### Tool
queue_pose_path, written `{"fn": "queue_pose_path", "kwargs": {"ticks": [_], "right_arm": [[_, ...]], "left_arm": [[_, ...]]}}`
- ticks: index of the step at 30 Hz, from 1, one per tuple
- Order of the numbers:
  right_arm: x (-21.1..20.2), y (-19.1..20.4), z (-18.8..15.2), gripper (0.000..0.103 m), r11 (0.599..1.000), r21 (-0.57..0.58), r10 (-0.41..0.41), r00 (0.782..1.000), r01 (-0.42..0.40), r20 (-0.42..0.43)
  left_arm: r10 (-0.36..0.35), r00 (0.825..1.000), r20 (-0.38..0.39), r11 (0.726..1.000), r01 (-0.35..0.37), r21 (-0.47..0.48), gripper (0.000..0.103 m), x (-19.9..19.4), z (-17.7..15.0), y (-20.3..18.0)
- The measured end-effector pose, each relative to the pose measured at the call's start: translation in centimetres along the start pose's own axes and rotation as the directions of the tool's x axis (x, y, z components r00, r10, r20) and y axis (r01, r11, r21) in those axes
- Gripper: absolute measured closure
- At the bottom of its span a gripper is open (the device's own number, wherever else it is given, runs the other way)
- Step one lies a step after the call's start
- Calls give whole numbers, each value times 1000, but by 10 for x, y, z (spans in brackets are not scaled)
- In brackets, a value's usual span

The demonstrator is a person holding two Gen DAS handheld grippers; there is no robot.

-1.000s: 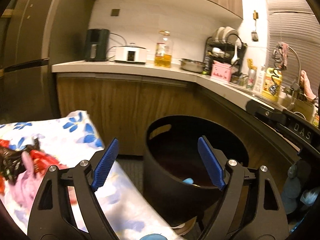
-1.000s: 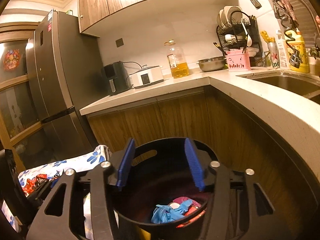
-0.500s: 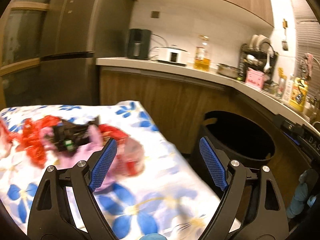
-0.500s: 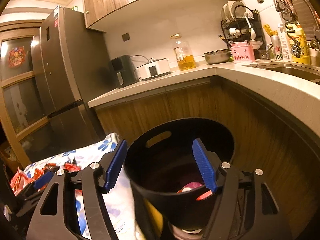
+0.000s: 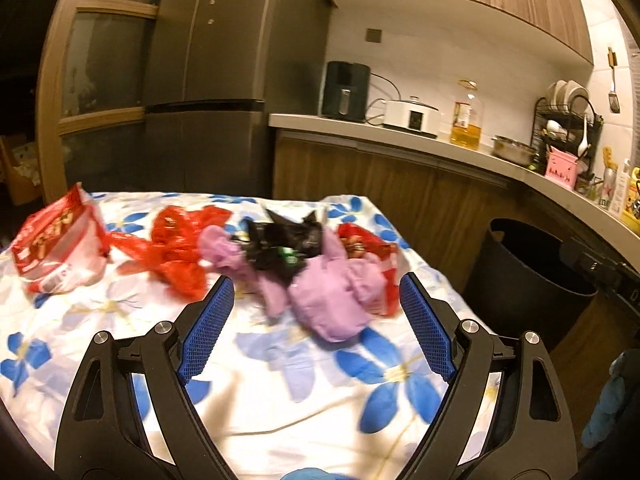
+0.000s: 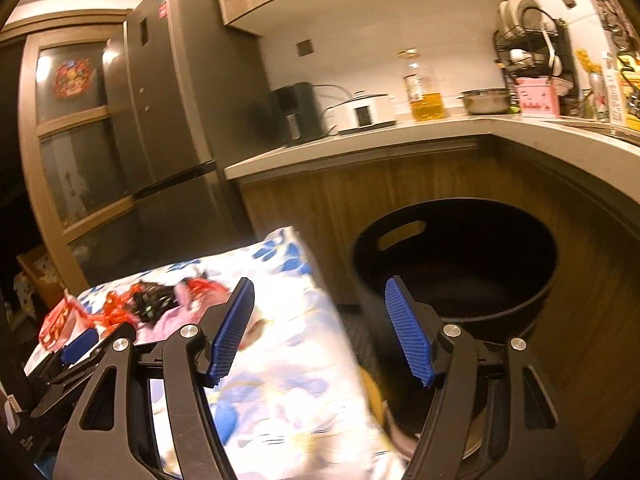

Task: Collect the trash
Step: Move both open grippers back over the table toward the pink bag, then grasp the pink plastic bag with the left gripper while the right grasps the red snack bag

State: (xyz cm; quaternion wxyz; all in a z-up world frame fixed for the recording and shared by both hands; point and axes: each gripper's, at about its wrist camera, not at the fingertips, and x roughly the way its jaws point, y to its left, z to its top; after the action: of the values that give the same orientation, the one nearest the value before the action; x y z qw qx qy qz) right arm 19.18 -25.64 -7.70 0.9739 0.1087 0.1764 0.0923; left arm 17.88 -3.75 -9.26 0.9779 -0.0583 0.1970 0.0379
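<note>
Trash lies on a table with a blue-flowered white cloth (image 5: 280, 380): a red snack bag (image 5: 52, 248) at the left, crumpled red plastic (image 5: 176, 240), a black wrapper (image 5: 284, 244), pink plastic (image 5: 332, 296) and a red packet (image 5: 372, 248). My left gripper (image 5: 316, 324) is open and empty, hovering just short of the pink plastic. A black round bin (image 6: 460, 264) stands on the floor right of the table; it also shows in the left wrist view (image 5: 528, 280). My right gripper (image 6: 320, 328) is open and empty, over the gap between table edge and bin.
A wooden-fronted L-shaped counter (image 6: 400, 136) runs behind the bin, carrying an air fryer (image 5: 346, 90), a rice cooker (image 5: 410, 114), an oil bottle (image 5: 466, 120), a steel bowl (image 6: 484, 102) and a dish rack (image 5: 568, 120). A dark fridge (image 5: 200, 80) stands behind the table.
Both grippers have swung left from over the bin toward the table. The left one now faces the trash pile; the right one has pulled back from the bin's mouth. Both stayed open.
</note>
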Motion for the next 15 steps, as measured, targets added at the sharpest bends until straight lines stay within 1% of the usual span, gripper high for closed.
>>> {"fn": "queue_pose_path", "kwargs": {"ticks": [4, 8, 11, 15], "right_arm": [[9, 21, -7, 36, 999, -31, 33, 999, -34, -25], [16, 35, -12, 36, 998, -44, 43, 998, -45, -38], [18, 39, -15, 36, 998, -48, 35, 999, -37, -37], [19, 37, -15, 36, 999, -39, 18, 1000, -18, -24]], "left_arm": [[24, 1000, 5, 1000, -24, -12, 20, -7, 0, 17], [26, 1000, -8, 999, -26, -30, 20, -8, -2, 29], [20, 1000, -16, 1000, -20, -16, 20, -4, -4, 28], [-6, 1000, -25, 1000, 6, -3, 20, 6, -6, 20]]}}
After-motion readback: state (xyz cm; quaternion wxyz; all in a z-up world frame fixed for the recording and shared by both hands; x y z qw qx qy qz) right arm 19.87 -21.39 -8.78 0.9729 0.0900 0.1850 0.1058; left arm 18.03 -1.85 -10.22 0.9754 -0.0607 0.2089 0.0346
